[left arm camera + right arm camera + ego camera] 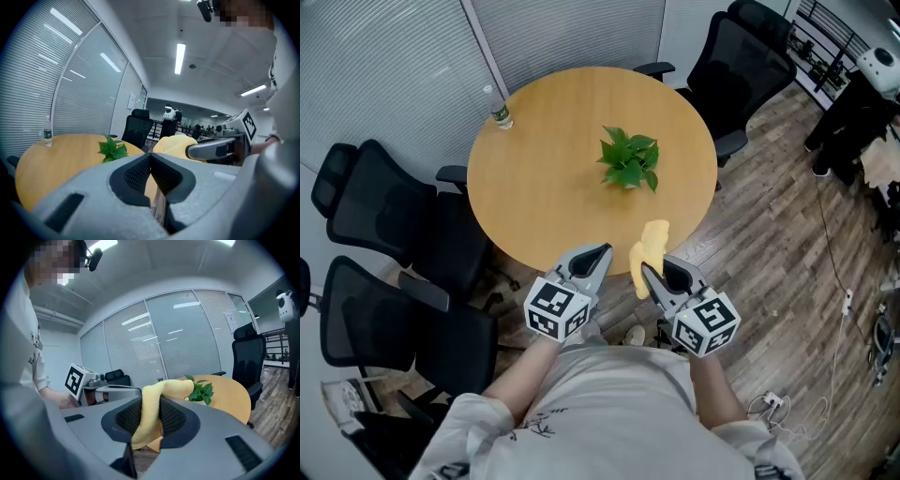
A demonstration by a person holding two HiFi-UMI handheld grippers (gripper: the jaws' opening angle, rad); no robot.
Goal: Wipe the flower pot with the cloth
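Observation:
A small plant with green leaves [629, 159] stands on the round wooden table [553, 178], a little right of its middle; the leaves hide its pot. My right gripper [645, 270] is shut on a yellow cloth [647, 251], which sticks up over the table's near edge. In the right gripper view the cloth [152, 411] hangs pinched between the jaws, with the plant [201, 391] beyond. My left gripper [602, 251] is shut and empty, level with the right one near the table's edge. The left gripper view shows the plant [111, 148] and the cloth [176, 145].
A clear water bottle [497, 108] stands at the table's far left edge. Black office chairs sit at the left [380, 216] and far right [741, 66]. Glass walls with blinds run behind the table. Cables lie on the wood floor at the right.

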